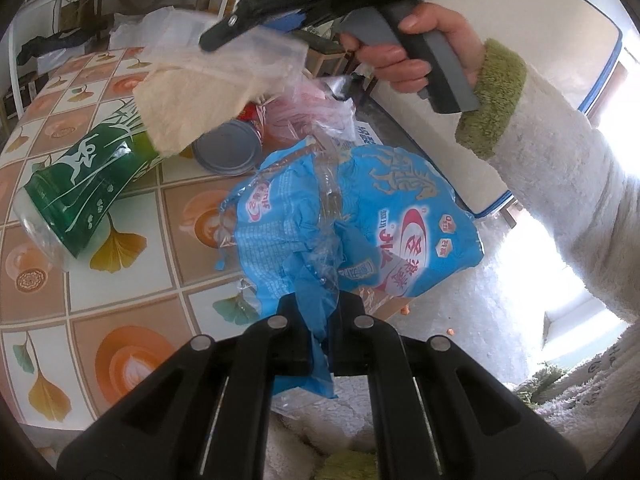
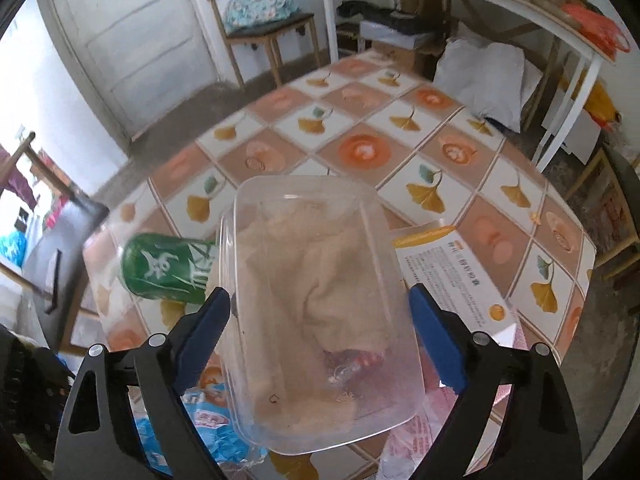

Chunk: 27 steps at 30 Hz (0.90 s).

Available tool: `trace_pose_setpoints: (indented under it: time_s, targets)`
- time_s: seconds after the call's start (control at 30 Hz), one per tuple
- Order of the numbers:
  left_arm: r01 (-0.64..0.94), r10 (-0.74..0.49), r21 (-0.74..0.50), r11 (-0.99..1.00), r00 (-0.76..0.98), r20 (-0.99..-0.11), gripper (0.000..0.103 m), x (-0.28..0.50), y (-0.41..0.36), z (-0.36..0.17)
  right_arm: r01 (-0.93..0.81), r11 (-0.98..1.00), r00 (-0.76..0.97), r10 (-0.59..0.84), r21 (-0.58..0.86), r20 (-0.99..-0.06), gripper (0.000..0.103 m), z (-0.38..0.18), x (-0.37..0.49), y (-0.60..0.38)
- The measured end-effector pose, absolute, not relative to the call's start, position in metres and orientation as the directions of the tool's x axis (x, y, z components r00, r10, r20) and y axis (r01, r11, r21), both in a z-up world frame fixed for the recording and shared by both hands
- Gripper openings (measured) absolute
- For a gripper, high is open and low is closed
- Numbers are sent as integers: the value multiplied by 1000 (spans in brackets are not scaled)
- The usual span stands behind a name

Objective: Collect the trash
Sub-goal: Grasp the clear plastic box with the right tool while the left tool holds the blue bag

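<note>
My left gripper (image 1: 322, 312) is shut on the edge of a blue plastic bag (image 1: 360, 220) that hangs over the table edge. My right gripper (image 2: 320, 316) is shut on a clear plastic box (image 2: 320, 312) with a crumpled beige paper towel inside, held above the table. The same box and towel show in the left wrist view (image 1: 200, 92), under the right gripper (image 1: 224, 32). A green-labelled bottle (image 1: 88, 184) lies on its side on the tablecloth; it also shows in the right wrist view (image 2: 168, 268). A red can (image 1: 232, 144) lies beside it.
The table has a tiled ginkgo-leaf cloth (image 2: 360, 148). A white and orange carton (image 2: 452, 276) lies flat to the right. A pink plastic bag (image 1: 304, 108) lies behind the can. A wooden chair (image 2: 268, 28) and a white shelf (image 2: 520, 12) stand beyond the table.
</note>
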<state>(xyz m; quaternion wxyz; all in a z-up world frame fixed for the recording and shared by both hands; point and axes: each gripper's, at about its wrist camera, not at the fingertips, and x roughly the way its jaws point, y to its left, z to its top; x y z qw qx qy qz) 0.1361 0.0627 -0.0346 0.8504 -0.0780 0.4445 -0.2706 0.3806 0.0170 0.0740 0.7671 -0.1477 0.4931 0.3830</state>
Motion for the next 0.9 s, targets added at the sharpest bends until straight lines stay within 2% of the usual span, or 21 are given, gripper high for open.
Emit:
trace_pose_setpoints:
  time_s: [0.13, 0.57, 0.9]
  targets:
    - [386, -530, -376, 842, 465, -709, 3, 134, 64, -34, -698, 690, 262, 496, 192, -828, 87, 96, 379, -2]
    - [387, -542, -385, 838, 510, -668, 3, 124, 72, -7, -490, 720, 405, 687, 492, -603, 86, 150, 355, -115]
    - [473, -652, -449, 758, 523, -549, 3, 145, 65, 57, -314, 778, 597, 607, 544, -524, 86, 169, 291, -228]
